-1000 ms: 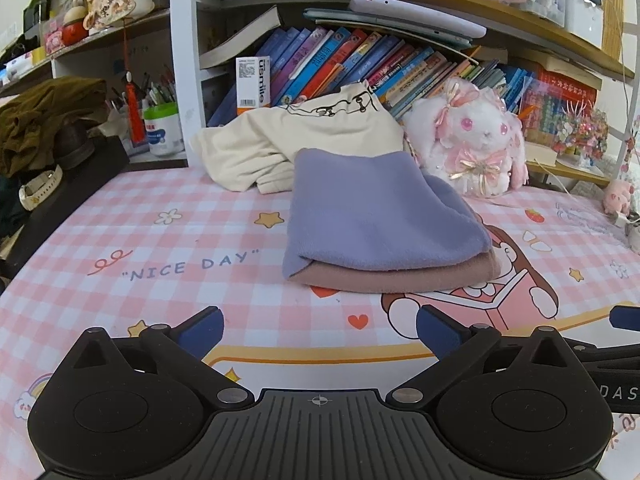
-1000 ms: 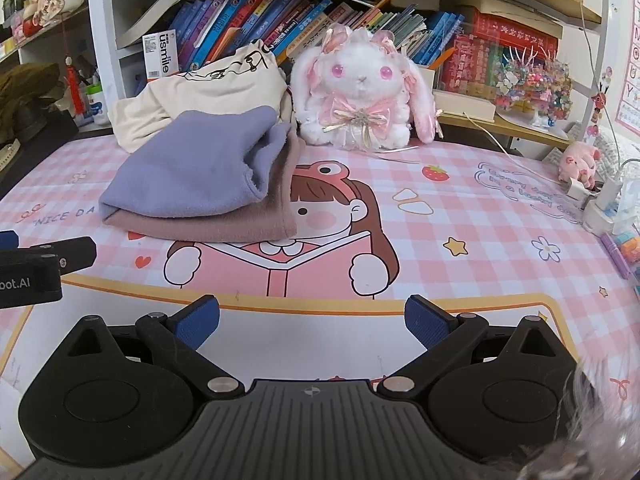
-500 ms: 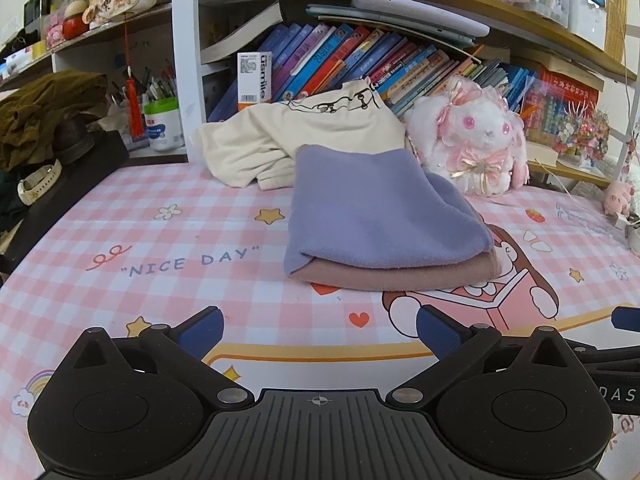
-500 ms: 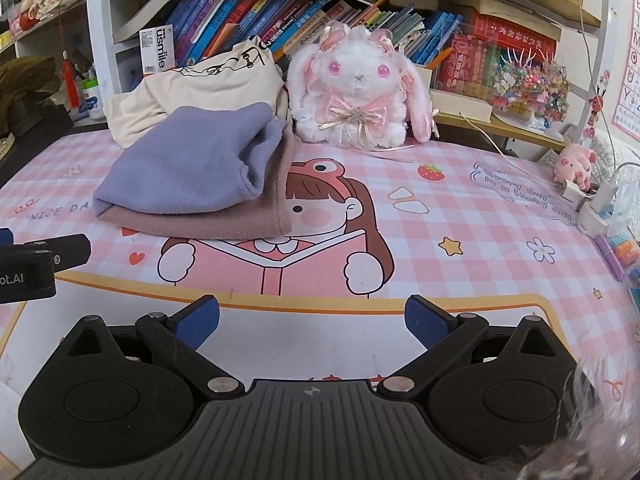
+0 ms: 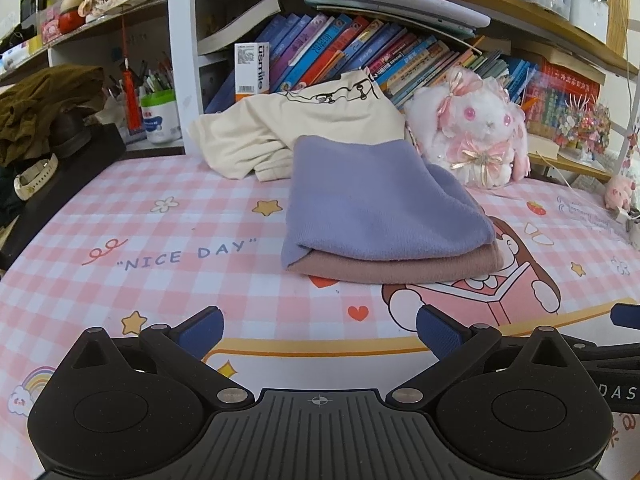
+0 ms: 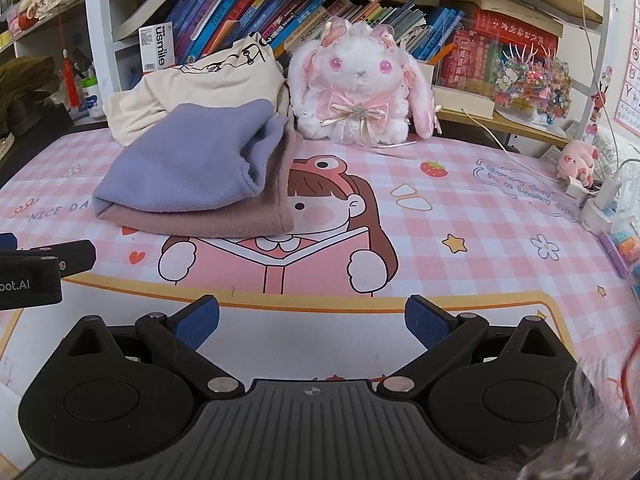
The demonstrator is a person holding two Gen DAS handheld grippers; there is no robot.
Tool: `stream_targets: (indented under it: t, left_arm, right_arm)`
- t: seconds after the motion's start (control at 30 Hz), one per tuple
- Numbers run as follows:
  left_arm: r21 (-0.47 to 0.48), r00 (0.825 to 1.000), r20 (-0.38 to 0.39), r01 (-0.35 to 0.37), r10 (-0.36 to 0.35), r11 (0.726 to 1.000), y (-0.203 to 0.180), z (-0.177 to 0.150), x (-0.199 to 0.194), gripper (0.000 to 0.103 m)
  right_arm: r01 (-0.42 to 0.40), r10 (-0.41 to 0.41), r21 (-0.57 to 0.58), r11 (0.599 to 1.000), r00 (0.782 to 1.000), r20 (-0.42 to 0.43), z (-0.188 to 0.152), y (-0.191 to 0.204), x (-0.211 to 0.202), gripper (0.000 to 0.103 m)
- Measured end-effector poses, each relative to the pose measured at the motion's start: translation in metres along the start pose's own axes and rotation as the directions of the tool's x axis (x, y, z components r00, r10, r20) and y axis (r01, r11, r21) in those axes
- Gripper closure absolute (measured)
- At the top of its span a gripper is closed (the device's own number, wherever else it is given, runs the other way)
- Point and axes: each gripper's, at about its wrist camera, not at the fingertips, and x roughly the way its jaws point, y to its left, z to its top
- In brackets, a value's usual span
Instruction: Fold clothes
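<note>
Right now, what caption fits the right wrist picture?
Open right tongs face a purple garment folded atop a pink one.

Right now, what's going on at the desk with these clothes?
Nothing is being held. The left gripper and right gripper are both open above the pink mat. Two garments sit folded and stacked: the purple one on the pink-brown one. Behind them a cream garment lies crumpled, not yet folded, beside the plush bunny.

a home study corner: crammed bookshelves (image 5: pixel 360 52), plush bunny (image 6: pixel 360 84), pink cartoon desk mat (image 6: pixel 460 216)
</note>
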Motion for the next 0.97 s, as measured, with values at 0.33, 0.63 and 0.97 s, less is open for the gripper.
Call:
stream_targets:
  t: [0.33, 0.63, 0.97]
  left_arm:
    - [-0.003, 1.0, -0.006, -0.004, 0.004, 1.0, 0.001, -0.001, 0.0002, 0.0]
    - [-0.018, 1.0, -0.01, 0.0, 0.0, 1.0, 0.0032, -0.0036, -0.0002, 0.0]
    - [-0.025, 1.0, -0.013, 0.008, -0.009, 1.0, 0.0055, -0.006, -0.0007, 0.0]
  right_arm:
    - [-0.006, 0.006, 0.001, 1.0, 1.0, -0.012, -0.0014, 0.0006, 0.0014, 0.003]
    - [-0.011, 0.011, 0.004, 1.0, 1.0, -0.023, -0.0042, 0.0014, 0.0021, 0.003]
    - [-0.013, 0.013, -0.004, 1.0, 0.999, -0.042, -0.0068, 0.0044, 0.0048, 0.003]
